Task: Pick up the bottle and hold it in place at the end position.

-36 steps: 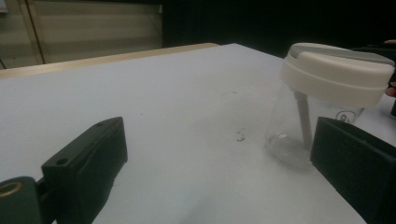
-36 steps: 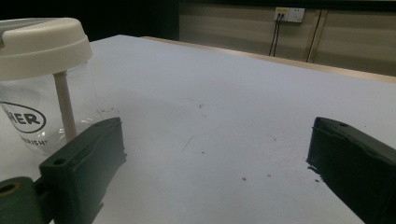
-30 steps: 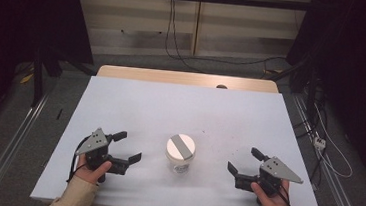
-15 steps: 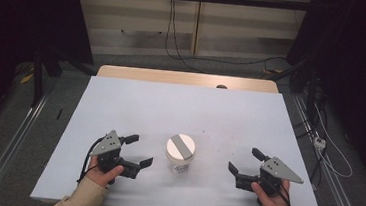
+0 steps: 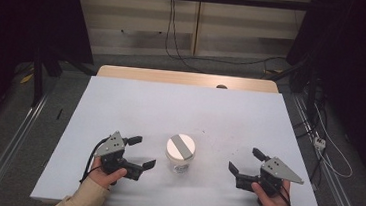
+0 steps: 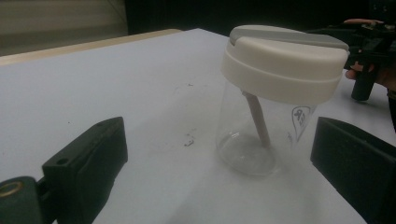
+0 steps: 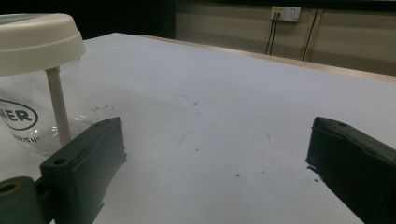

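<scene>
One jar (image 5: 180, 154) stands upright near the front middle of the white table (image 5: 180, 108), between two hand-held grippers. Its body is clear and bears printed lettering; a cream lid (image 6: 282, 60) with a grey band across its top closes it. Inside, a pale stick (image 6: 257, 119) leans from under the lid down to the bottom. Left gripper (image 5: 143, 152): just left of the jar and apart from it, jaws spread wide, nothing between them; in the left gripper view the jar lies ahead, nearer one jaw. Right gripper (image 5: 246, 160): farther off on the jar's other side, jaws likewise spread and empty. Small dark specks (image 7: 196, 102) mark the tabletop. Beyond the far edge, cables (image 5: 177, 32) hang down a panelled wall (image 5: 142, 24).
</scene>
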Available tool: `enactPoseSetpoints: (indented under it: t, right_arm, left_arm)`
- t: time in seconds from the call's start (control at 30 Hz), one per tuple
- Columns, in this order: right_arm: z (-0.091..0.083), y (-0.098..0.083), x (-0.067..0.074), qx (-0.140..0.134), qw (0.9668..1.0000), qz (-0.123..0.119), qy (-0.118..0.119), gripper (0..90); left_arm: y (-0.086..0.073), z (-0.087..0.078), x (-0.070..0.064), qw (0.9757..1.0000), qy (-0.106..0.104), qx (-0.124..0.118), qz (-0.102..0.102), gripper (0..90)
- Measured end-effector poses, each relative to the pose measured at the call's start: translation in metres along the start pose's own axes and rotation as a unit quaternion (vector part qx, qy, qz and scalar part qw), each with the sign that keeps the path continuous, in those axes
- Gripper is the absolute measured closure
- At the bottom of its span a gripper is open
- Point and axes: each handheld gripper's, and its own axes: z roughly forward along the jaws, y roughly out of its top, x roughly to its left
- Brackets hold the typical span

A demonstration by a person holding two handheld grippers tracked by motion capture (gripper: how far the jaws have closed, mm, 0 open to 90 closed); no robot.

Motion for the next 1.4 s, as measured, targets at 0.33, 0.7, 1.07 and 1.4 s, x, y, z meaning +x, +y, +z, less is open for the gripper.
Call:
enactPoseSetpoints:
  t: [0.33,0.7,1.07,1.4]
  right_arm:
    - [0.000,0.000,-0.001,0.002,1.0000,0.000,0.002,3.9]
    - [0.001,0.000,0.000,0.001,1.0000,-0.001,0.002,4.0]
    - [0.000,0.000,0.000,0.000,1.0000,-0.001,0.001,4.1]
    - [0.000,0.001,-0.001,-0.003,1.0000,-0.002,0.002,3.9]
  left_arm:
    - [0.000,0.002,-0.001,1.0000,-0.002,0.004,0.000,3.6]
    - [0.001,0.009,-0.004,0.9999,-0.003,0.010,0.006,3.6]
    - [0.006,0.026,-0.014,0.9994,-0.011,0.027,0.015,3.7]
    - [0.005,0.038,-0.021,0.9986,-0.018,0.046,0.021,3.9]
